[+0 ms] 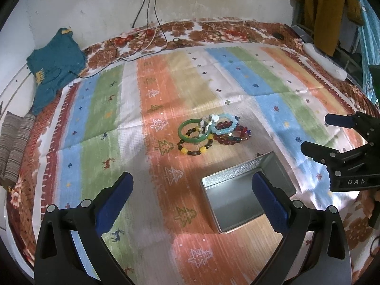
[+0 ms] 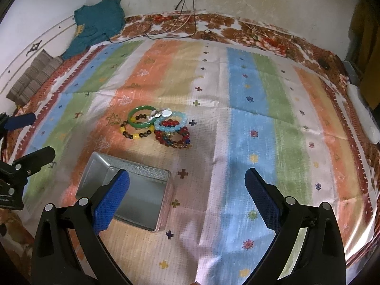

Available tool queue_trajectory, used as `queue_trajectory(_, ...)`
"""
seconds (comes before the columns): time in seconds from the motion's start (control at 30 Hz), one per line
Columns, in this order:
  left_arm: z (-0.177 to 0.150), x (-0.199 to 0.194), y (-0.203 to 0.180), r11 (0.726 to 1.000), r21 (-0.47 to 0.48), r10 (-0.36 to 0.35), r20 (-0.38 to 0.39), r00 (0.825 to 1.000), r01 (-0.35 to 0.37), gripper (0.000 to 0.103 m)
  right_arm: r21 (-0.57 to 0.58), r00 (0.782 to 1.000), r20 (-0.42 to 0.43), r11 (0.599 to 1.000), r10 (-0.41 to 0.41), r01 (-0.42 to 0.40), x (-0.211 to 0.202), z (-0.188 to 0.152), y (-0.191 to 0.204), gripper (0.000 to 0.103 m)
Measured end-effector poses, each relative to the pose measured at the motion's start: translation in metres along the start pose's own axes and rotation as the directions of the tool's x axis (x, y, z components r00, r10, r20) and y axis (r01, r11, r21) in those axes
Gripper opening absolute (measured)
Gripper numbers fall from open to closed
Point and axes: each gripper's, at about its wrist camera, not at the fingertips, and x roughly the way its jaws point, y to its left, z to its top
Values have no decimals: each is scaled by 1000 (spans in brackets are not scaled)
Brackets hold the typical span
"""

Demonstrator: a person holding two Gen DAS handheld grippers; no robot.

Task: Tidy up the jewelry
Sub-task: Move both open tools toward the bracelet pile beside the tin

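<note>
Left wrist view: we see our left gripper spread wide and empty above the striped cloth, its right finger overlapping the open metal tin, which we take as our landmark. The tin's inside looks bare. Just beyond the tin lies the heap of bracelets: a green bangle farthest to the tin's left, a brown-and-yellow beaded one nearest the tin, then pale blue beads and dark red beads overlapping. To the tin's right our right gripper hangs wide apart, holding nothing. Far beyond the tin, a teal garment rests by the wall, cables trailing down beside it.
</note>
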Motion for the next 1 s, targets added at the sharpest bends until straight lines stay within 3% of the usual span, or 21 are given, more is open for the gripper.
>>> queue_trajectory(0.53,19,25,-5,996,88,1,-18,1000,1,97,-9,999,-39,1000,18,-18,23,16,-5,99)
queue_trajectory(1.0,35,64,0,994,102,-25,-56,998,30,97,28,994,-108,1000,17,-15,58,28,-16,99)
